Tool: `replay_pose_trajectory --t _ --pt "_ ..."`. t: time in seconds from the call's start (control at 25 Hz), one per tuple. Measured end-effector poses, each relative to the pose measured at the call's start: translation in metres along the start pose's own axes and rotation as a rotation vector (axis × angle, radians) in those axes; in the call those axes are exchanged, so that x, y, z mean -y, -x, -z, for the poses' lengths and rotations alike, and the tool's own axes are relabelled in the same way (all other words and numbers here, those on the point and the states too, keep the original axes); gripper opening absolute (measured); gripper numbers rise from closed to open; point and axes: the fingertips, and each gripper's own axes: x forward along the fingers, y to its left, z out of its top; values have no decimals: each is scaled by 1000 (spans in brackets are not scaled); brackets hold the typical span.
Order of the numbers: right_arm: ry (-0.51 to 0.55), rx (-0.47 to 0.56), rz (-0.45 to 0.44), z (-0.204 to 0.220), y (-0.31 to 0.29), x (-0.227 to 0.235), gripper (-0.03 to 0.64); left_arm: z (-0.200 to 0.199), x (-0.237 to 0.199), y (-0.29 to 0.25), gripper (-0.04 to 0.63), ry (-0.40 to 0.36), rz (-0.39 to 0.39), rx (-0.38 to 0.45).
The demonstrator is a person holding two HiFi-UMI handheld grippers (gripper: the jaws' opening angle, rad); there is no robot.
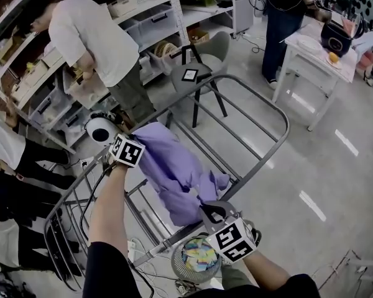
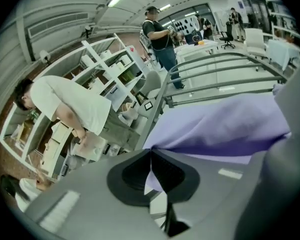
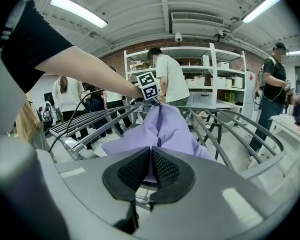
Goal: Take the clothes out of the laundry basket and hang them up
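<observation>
While both grippers keep their jaws shut on it, the head view shows the purple garment (image 1: 174,172) draped over the bars of the rack (image 1: 278,113), bunched towards the near edge. The left gripper (image 1: 138,143) pinches its far end by the rack's left edge. The right gripper (image 1: 212,212) has the near end, just above the basket (image 1: 174,261), which holds more coloured cloth. Around the rack there is pale, glossy floor (image 1: 336,185), a chair (image 1: 205,61) beyond the far edge, and shelves (image 1: 174,11) of bins where a person in white (image 1: 93,36) bends.

From the left gripper view, the pads meet with a fold of purple nipped between them, and the rest runs off right over the bars.

From the right gripper view, the pads are likewise closed on a fold. The cloth rises in a ridge towards the other gripper, and the grey bars fan out on either side under strip lights.

To my eye the spreading is only half done. I'd draw the two ends apart along the bars until the ridge flattens, lay it square across several bars so that it can't slide between them, and only then let go, one end at a time.
</observation>
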Motion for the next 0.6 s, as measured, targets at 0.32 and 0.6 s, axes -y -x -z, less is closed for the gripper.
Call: replay_pose_trajectory --t 0.32,0.6 --pt "-47 0 -16 17 38 -18 14 3 13 9 16 -35 39 30" --pt "-103 -43 16 45 68 -31 14 -11 28 39 120 -86 75 111"
